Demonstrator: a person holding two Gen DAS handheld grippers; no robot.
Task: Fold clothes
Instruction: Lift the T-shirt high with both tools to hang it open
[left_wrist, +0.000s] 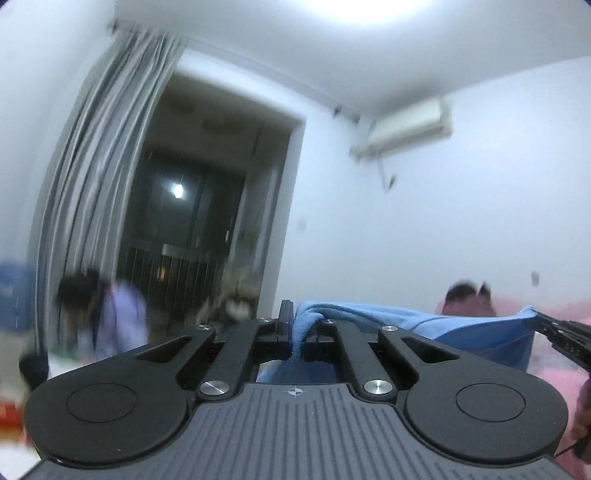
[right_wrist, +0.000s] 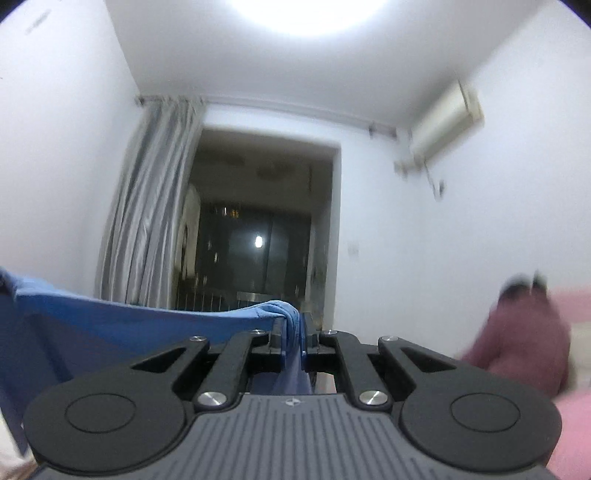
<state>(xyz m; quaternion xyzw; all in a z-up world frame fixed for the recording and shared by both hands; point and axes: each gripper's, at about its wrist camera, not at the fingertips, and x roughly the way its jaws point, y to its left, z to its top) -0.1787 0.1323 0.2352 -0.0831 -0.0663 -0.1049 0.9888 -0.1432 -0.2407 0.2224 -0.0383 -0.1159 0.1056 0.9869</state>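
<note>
A blue garment (left_wrist: 424, 325) hangs stretched between my two grippers, lifted high with both pointing roughly level into the room. My left gripper (left_wrist: 300, 332) is shut on one bunched edge of it. The cloth runs right toward my right gripper (left_wrist: 565, 338), which shows at the right edge of the left wrist view. In the right wrist view, my right gripper (right_wrist: 293, 332) is shut on the other bunched edge of the blue garment (right_wrist: 129, 332), which spreads away to the left. The lower part of the cloth is hidden below the gripper bodies.
A dark doorway (right_wrist: 258, 236) with a grey curtain (right_wrist: 147, 206) beside it lies ahead. An air conditioner (right_wrist: 447, 118) hangs on the right wall. A person in purple (left_wrist: 110, 317) is at the left, and another in dark pink (right_wrist: 528, 332) at the right by pink bedding (right_wrist: 576, 424).
</note>
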